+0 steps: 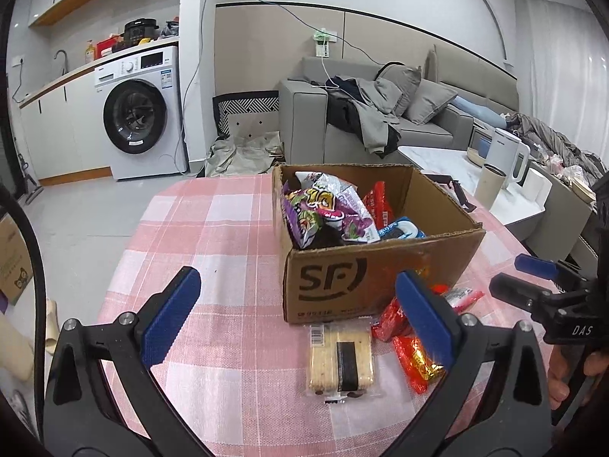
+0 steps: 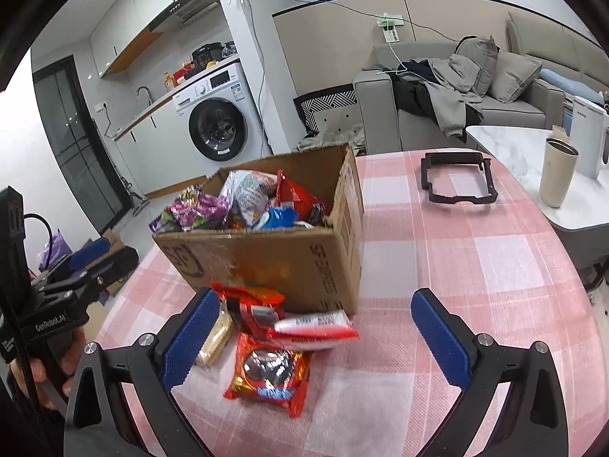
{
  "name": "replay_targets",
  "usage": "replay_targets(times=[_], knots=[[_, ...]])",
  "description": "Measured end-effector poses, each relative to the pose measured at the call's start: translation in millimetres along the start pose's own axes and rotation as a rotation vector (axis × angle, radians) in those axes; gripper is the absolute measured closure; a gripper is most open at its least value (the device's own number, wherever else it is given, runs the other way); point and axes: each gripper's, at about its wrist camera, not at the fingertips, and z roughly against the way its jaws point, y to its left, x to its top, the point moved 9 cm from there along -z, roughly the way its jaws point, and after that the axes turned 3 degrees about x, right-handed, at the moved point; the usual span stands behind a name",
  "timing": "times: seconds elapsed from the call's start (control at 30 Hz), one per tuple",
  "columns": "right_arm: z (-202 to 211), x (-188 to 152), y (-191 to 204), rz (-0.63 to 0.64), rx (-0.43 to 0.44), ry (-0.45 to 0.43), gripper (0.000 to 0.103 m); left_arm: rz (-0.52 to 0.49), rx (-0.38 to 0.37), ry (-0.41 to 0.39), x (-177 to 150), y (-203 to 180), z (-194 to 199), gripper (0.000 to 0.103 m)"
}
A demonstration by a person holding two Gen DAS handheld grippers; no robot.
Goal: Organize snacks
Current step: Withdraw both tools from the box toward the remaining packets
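Note:
A brown cardboard box [image 1: 365, 270] marked SF stands on the pink checked table [image 1: 213, 228], holding several snack packets [image 1: 323, 213]. In front of it lie a clear cracker pack [image 1: 338, 358], red packets [image 1: 415, 365] and a white and red packet [image 1: 462, 297]. My left gripper [image 1: 298, 318] is open and empty, short of the cracker pack. My right gripper [image 2: 314, 339] is open wide, its fingers either side of the red packet [image 2: 266, 377] and the white and red packet [image 2: 316, 327] without touching them. The cracker pack [image 2: 215, 339] sits by its left finger. The box [image 2: 266, 259] is just beyond.
A black plastic frame [image 2: 456, 182] lies on the table's far right. Beyond the table edge stands a marble side table with a beige cup [image 2: 557, 175] and a white kettle [image 2: 586, 133]. A sofa and a washing machine are far behind. A hand holds each gripper.

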Motion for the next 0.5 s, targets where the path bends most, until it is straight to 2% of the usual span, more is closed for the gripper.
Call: replay_targets(times=[0.5], knots=[[12, -32, -11, -0.003, -0.024, 0.023, 0.000, 0.007, -0.014, 0.022, -45, -3, -4, 0.001]])
